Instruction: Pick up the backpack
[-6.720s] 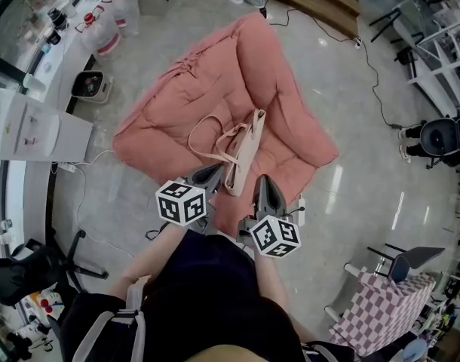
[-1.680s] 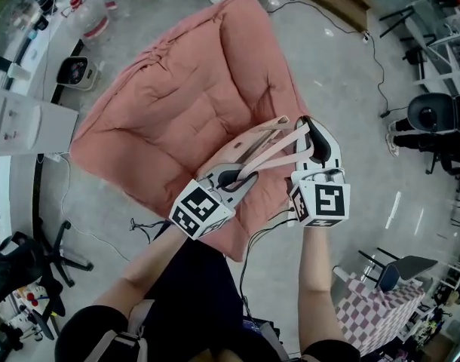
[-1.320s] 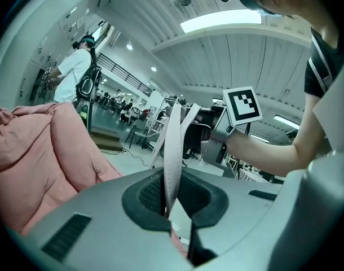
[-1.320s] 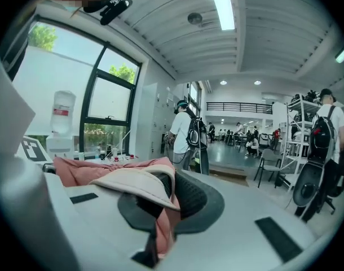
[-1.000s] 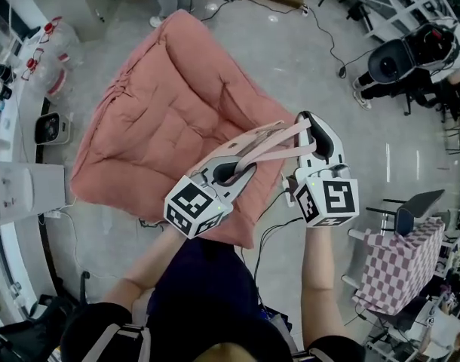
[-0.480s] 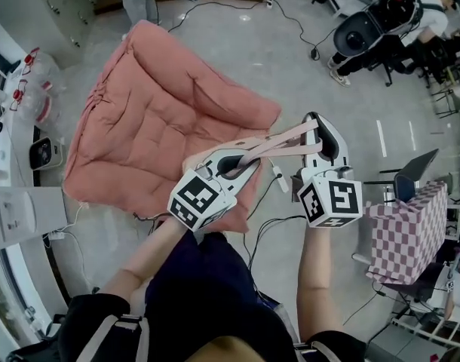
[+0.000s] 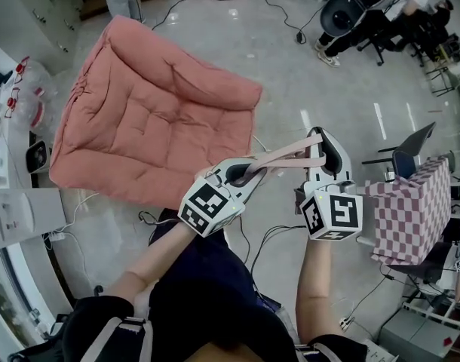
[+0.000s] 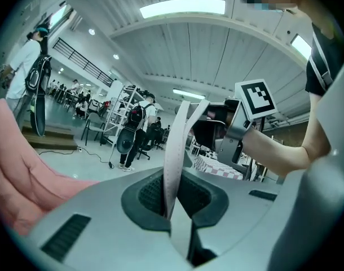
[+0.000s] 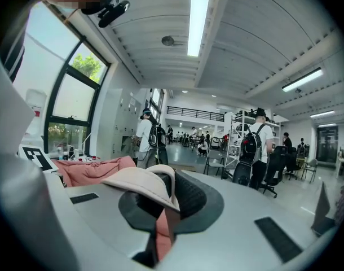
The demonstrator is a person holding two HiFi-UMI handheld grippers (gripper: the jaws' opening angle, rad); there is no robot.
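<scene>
Clamped on backpack straps w/ L gripper & R gripper; grey floor below, pink quilt left, checkered table right.

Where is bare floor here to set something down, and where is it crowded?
Free: the grey floor between the pink quilted cushion and the office chairs; the cushion top too. Crowded: cables beside the person, checkered table at right.

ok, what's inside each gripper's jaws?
The left gripper is shut on a beige strap; right gripper on a second strap. The backpack's body shows in no view, likely covered below the grippers.
</scene>
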